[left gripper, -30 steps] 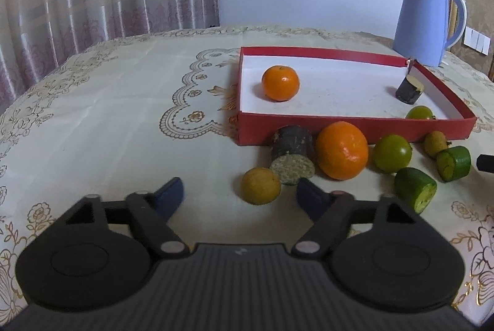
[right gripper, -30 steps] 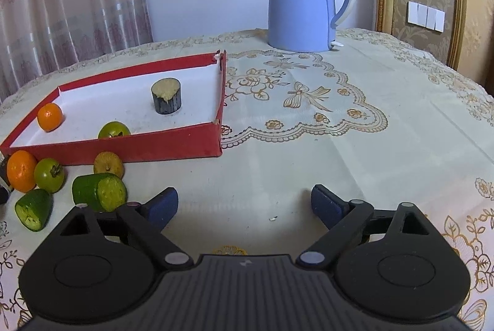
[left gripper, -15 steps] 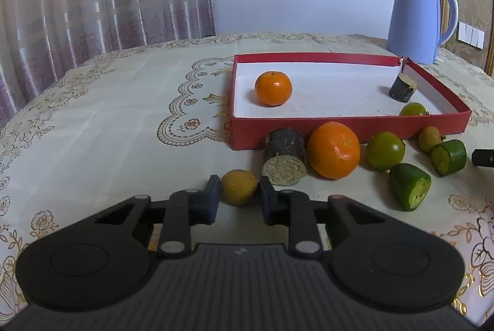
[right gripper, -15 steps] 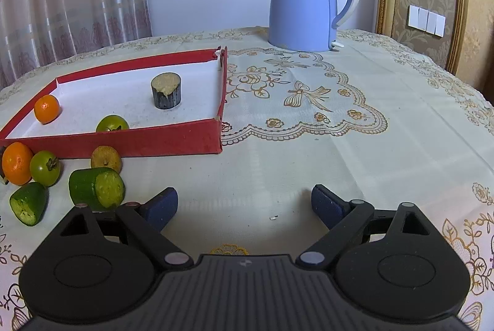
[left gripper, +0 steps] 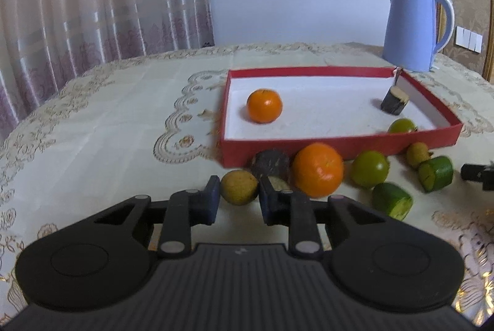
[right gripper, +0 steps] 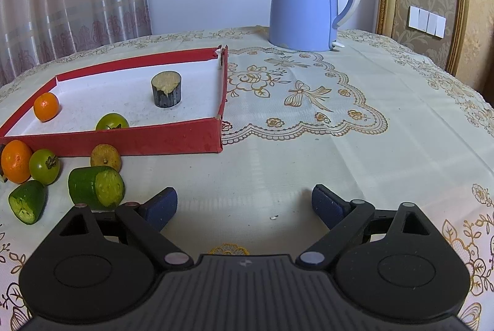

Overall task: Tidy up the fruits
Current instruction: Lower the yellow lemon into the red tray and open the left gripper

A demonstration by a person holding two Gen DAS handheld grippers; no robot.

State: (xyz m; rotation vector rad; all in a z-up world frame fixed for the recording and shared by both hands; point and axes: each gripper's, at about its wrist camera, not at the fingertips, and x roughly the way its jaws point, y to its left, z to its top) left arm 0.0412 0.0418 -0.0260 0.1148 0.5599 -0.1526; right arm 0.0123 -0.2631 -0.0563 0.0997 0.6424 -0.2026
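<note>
A yellow-brown fruit (left gripper: 238,187) is clamped between the blue pads of the left claw (left gripper: 238,200). Just behind it, along the near wall of the red tray (left gripper: 339,145), a dark cut piece (left gripper: 269,161), a large orange (left gripper: 318,169) and a green fruit (left gripper: 370,167) are lined up on the desk (left gripper: 108,130). A small orange (left gripper: 264,105) is seen inside the tray.

In the left wrist view, the left gripper (left gripper: 238,197) and the yellow fruit (left gripper: 239,187) it clamps hide the dark stub (left gripper: 269,161)'s lower face. The tray's front wall (left gripper: 339,142) conceals most of a green fruit (left gripper: 401,125), perhaps a tomato.
</note>
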